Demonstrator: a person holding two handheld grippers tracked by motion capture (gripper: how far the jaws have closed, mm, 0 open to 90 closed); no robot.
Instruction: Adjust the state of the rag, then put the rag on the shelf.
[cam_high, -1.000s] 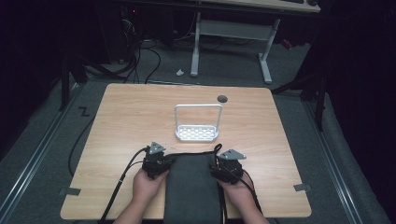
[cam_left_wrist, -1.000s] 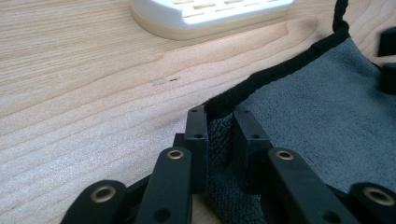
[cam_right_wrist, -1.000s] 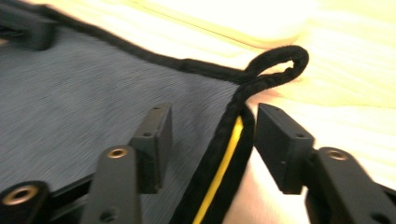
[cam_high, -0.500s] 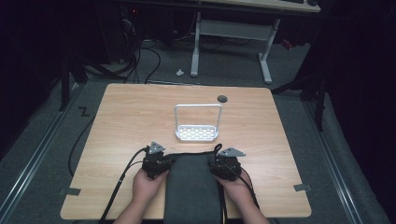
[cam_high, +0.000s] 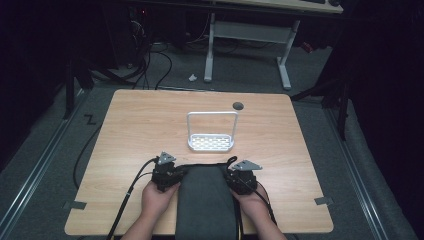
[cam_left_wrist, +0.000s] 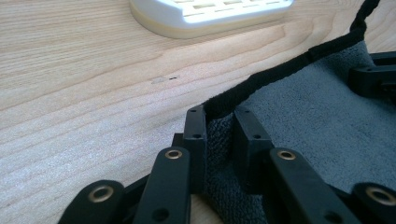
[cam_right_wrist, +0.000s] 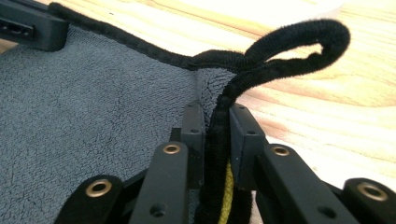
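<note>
Grey towel (cam_high: 206, 197): soft, limp, light; lies on bench (cam_high: 140, 130) near edge. Left hand-held gripper (cam_left_wrist: 219, 128) and right hand-held gripper (cam_right_wrist: 215, 126) each clamp a far corner hem, the best hold.

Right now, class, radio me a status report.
Left gripper and right gripper shut on grey towel corners. White rack stands ahead, apart.

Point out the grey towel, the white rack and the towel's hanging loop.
grey towel (cam_high: 207, 200): high view, middle of the cloth between the hands.
white rack (cam_high: 210, 143): high view, its slotted base.
hanging loop (cam_right_wrist: 299, 44): right gripper view, top of the black cord loop.
</note>
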